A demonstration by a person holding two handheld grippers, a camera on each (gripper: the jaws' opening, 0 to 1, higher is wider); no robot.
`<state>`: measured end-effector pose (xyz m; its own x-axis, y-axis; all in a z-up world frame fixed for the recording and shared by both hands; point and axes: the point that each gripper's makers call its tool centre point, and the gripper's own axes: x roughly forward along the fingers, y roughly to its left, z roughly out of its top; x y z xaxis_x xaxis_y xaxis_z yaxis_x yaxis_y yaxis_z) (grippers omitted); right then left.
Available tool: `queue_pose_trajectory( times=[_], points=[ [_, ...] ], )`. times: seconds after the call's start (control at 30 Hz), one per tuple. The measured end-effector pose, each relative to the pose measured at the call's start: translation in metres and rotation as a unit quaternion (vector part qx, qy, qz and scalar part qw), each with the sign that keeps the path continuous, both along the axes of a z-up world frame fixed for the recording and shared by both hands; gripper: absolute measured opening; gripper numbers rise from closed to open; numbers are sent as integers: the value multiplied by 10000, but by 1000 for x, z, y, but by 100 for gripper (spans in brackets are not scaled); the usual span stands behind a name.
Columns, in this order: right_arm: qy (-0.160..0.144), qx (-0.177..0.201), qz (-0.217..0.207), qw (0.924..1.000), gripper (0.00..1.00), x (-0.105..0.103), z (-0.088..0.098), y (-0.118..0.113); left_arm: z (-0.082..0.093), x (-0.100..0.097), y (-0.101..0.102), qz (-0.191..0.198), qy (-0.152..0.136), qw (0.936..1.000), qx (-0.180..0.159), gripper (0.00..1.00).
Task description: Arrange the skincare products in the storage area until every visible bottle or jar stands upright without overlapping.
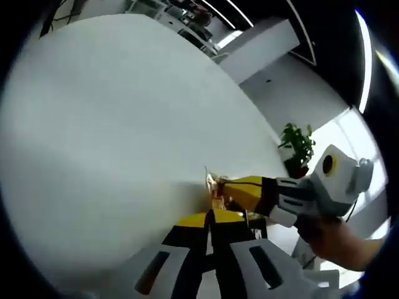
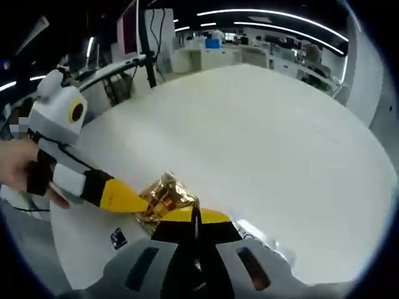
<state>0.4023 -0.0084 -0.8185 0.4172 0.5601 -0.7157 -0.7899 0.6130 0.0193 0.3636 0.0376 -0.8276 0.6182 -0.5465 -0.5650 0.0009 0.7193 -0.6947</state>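
Note:
A small gold, faceted skincare piece (image 2: 167, 192) sits low over the white table (image 2: 268, 137). In the left gripper view it shows as a small amber and clear thing (image 1: 215, 187). My right gripper (image 2: 194, 215) has its yellow jaws pressed together, with the tips right against the gold piece. My left gripper (image 1: 209, 216) is shut too. It comes in from the left in the right gripper view (image 2: 140, 202) and touches the piece's other side. The right gripper (image 1: 227, 184) reaches the piece from the right in the left gripper view. I cannot tell whether either tip pinches it.
The white table (image 1: 112, 124) spreads wide beyond the grippers. A clear glossy thing (image 2: 259, 240) lies just right of my right jaws and a small dark label (image 2: 118, 237) to their left. A potted plant (image 1: 299, 146) stands past the table edge. Desks stand in the background.

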Motion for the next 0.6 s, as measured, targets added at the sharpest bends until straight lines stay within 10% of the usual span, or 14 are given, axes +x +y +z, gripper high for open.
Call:
queue_pose_trajectory(
  times=[0.6],
  points=[
    [62, -120, 15, 9999, 1, 6, -11, -3, -4, 1, 2, -156, -57, 9997, 202, 0]
  ],
)
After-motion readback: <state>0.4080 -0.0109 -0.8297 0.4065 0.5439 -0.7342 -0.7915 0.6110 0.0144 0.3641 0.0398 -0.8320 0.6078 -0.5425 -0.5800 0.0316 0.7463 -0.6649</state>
